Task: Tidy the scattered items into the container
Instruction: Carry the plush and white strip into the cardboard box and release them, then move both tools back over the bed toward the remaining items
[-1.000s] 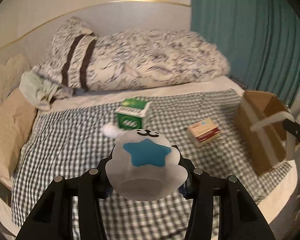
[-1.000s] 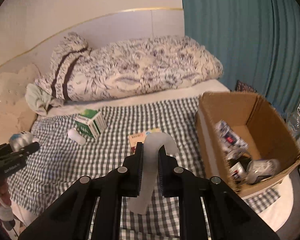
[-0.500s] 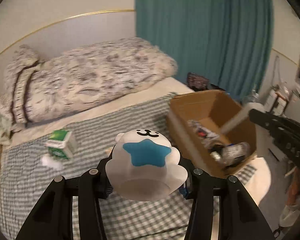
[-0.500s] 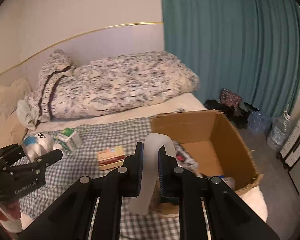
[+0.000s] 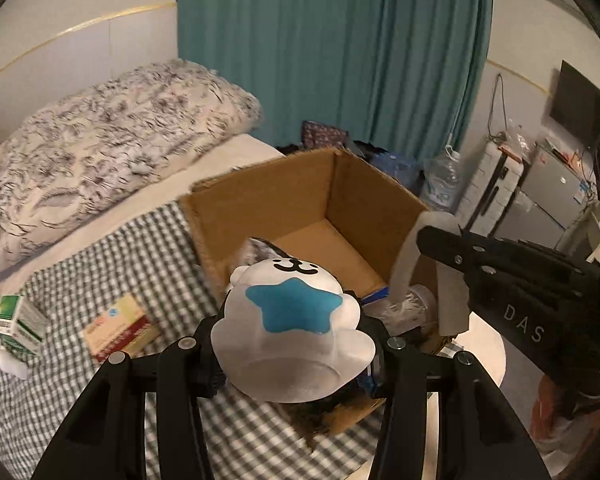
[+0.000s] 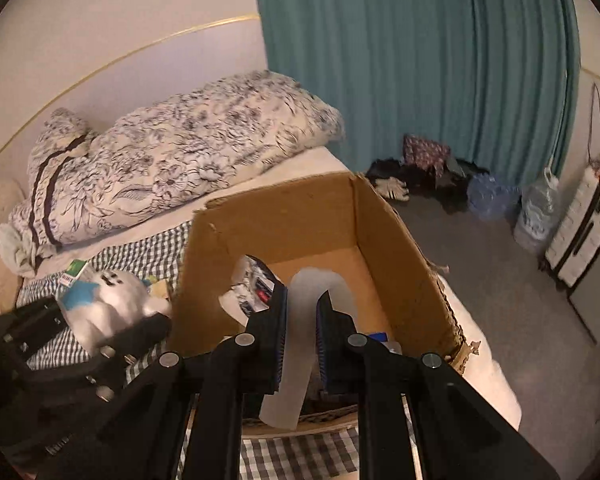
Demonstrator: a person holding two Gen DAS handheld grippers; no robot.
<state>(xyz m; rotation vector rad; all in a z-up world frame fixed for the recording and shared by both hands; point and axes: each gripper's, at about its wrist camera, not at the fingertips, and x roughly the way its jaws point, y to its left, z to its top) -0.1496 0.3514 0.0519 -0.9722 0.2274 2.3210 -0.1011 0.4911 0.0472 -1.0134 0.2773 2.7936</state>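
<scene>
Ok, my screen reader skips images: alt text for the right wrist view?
The right gripper pinches a curved white piece above an open cardboard box on a checked bedspread; at left, the left gripper holds a white plush toy.

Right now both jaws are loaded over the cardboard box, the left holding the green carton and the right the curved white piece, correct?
Not quite: the left gripper holds the white star toy, as its wrist view shows. The green carton lies on the bed.
</scene>
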